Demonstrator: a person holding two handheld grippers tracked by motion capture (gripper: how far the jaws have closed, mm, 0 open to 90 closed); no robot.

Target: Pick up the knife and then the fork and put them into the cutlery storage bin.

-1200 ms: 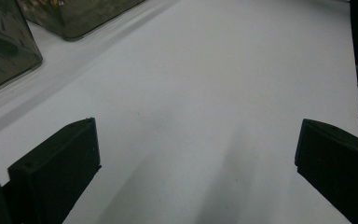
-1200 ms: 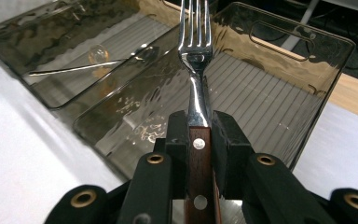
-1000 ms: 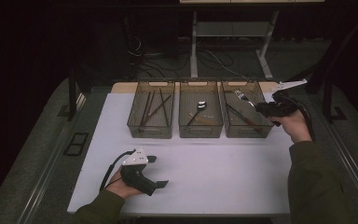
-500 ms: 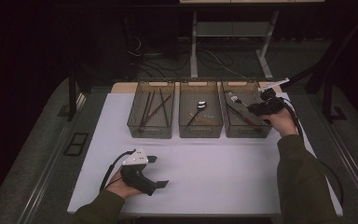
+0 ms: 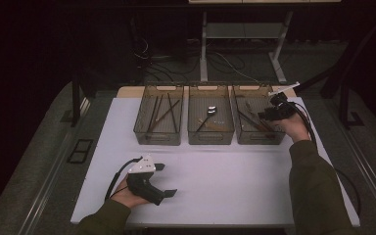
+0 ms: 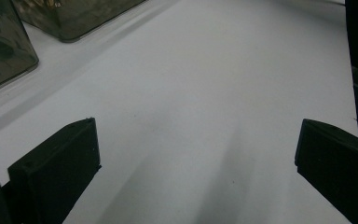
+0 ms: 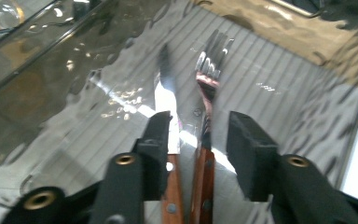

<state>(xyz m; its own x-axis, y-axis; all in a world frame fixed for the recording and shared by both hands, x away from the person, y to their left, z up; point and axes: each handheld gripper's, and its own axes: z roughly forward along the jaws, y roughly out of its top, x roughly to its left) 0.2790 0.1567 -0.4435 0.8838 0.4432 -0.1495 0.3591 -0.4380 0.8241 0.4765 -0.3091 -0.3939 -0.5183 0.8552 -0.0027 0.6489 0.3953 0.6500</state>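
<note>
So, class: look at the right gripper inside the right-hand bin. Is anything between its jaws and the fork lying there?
Nothing visible blocks it. The right gripper has just been opening, and the fork lies between its jaws, untouched by the pads. A knife lies close beside the fork, partly between the jaws, so closing might catch both.

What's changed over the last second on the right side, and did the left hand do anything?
The right gripper came down and in from beside the right bin to sit over it. Its jaws have just been opening; a fork and a knife lie between them, and the pads do not appear to press on either. The left gripper stayed open on the white table, and the three bins are unmoved.
</note>
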